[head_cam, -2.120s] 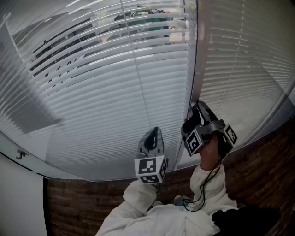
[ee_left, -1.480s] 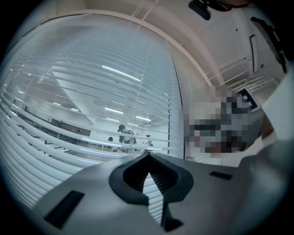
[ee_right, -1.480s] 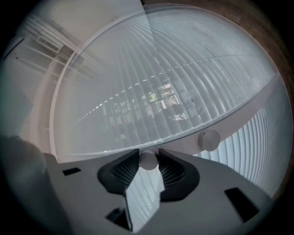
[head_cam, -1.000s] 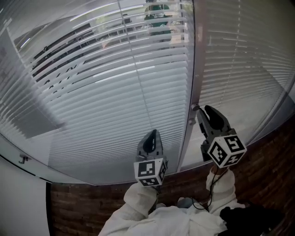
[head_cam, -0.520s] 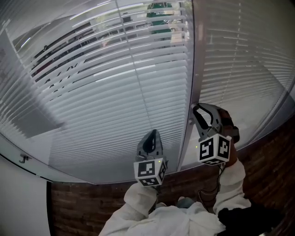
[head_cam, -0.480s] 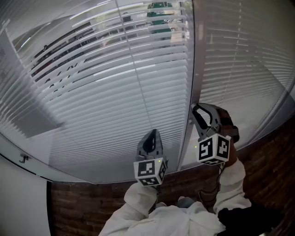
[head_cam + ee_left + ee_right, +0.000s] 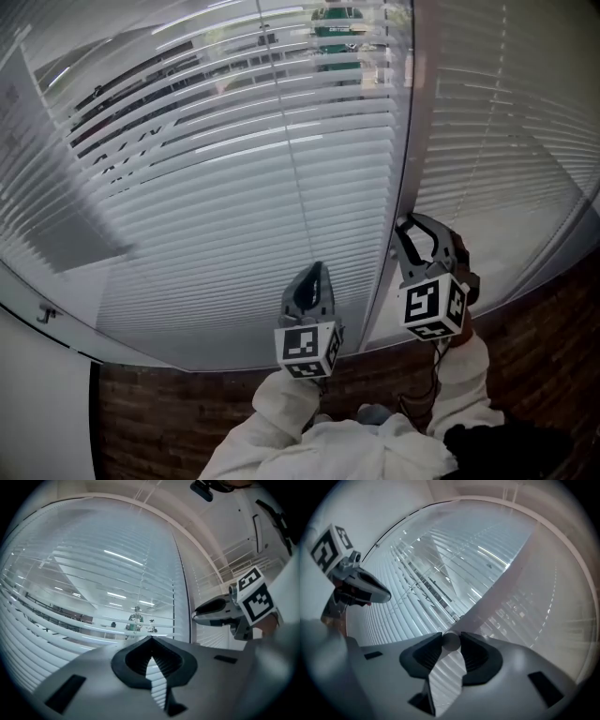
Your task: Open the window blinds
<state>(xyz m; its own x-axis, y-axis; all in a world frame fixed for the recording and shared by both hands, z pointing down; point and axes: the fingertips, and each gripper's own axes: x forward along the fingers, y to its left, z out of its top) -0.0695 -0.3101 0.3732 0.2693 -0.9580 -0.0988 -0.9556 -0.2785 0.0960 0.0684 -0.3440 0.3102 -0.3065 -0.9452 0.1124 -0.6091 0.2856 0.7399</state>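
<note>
White slatted blinds (image 7: 234, 187) cover the window; their upper slats are tilted apart and the lower ones lie closed. A thin wand (image 7: 407, 141) hangs along the grey post between the left blind and the right blind (image 7: 506, 141). My right gripper (image 7: 405, 228) is shut on the wand's lower end, and the round wand (image 7: 451, 641) shows pinched between its pads in the right gripper view. My left gripper (image 7: 313, 272) points at the lower slats left of the post; it is shut and holds nothing (image 7: 151, 640). The left gripper view shows the right gripper (image 7: 199, 613) to its right.
A white sill (image 7: 56, 328) runs under the blinds, with dark brick wall (image 7: 187, 422) below it. A lift cord (image 7: 295, 169) hangs down the left blind. Through the open slats a figure in green (image 7: 136, 618) shows beyond the glass.
My right gripper has rolled around the wand while staying at its lower end, and its marker cube has swung leftward. The left gripper has stayed put.
</note>
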